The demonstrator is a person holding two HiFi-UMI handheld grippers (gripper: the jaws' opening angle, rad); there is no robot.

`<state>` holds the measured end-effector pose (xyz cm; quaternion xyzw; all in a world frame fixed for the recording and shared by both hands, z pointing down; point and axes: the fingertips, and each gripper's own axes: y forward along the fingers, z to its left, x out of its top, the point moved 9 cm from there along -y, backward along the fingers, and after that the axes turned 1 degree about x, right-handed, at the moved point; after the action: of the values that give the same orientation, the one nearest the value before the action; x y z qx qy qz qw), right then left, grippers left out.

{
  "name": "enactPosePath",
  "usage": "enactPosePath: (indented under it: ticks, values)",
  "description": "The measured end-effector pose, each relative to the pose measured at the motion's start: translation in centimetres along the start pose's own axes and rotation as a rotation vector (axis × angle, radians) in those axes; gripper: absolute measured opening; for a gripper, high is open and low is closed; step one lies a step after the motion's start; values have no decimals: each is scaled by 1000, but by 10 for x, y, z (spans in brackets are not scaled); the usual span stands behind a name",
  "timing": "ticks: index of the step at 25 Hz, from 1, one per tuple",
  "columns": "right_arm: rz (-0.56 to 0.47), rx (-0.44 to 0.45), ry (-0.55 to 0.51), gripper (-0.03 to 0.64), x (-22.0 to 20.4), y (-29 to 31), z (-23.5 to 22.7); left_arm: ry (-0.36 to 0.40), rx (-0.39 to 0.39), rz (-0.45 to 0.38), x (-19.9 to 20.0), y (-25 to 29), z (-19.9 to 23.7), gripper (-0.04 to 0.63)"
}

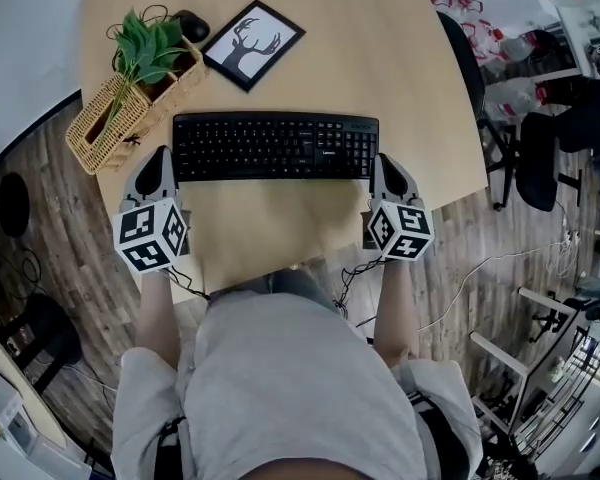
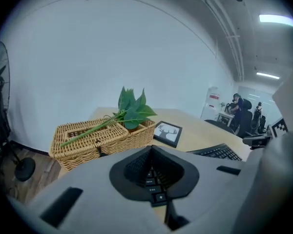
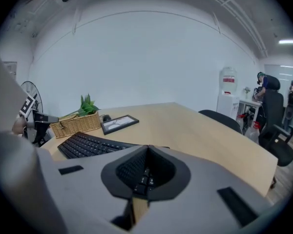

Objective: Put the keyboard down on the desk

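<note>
A black keyboard (image 1: pixel 275 146) lies flat across the front of the light wooden desk (image 1: pixel 380 58). My left gripper (image 1: pixel 158 171) sits at its left end and my right gripper (image 1: pixel 390 171) at its right end, both by the front corners. In the left gripper view the jaws (image 2: pixel 151 150) meet at the tip, and a few corner keys show through the hollow behind them. The right gripper (image 3: pixel 146 147) looks the same, with the keyboard (image 3: pixel 85 144) stretching off to its left. I cannot see anything pinched between either pair of pads.
A wicker basket (image 1: pixel 130 108) with a green plant (image 1: pixel 145 43) stands at the desk's back left. Beside it are a black mouse (image 1: pixel 192 25) and a framed deer picture (image 1: pixel 252 44). Office chairs (image 1: pixel 545 143) stand to the right, a fan (image 1: pixel 10 206) on the floor to the left.
</note>
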<state>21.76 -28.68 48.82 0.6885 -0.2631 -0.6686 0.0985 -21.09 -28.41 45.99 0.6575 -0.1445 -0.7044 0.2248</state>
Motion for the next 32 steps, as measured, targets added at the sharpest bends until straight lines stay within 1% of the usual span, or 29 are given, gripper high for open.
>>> enactPosePath:
  ticks: [2, 7, 10, 12, 16, 21, 28, 32]
  values:
    - [-31, 11, -10, 12, 7, -12, 4, 5, 15, -36, 3, -16, -4, 9]
    - [-103, 42, -4, 14, 23, -44, 12, 47, 40, -118, 10, -53, -16, 9]
    - [-139, 57, -57, 14, 33, -64, 18, 62, 48, -179, 16, -76, -27, 9]
    - [-168, 69, -86, 14, 39, -77, 21, 61, 54, -224, 22, -92, -34, 9]
    - [-232, 98, -82, 14, 47, -102, 25, 52, 62, -303, 33, -123, -45, 9]
    - [-287, 118, -100, 14, 56, -129, 31, 65, 69, -367, 38, -153, -56, 11]
    - [-356, 131, -108, 15, 66, -166, 32, 107, 39, -429, 43, -191, -78, 11]
    - [-398, 135, -115, 15, 70, -187, 34, 102, 36, -473, 44, -211, -87, 11]
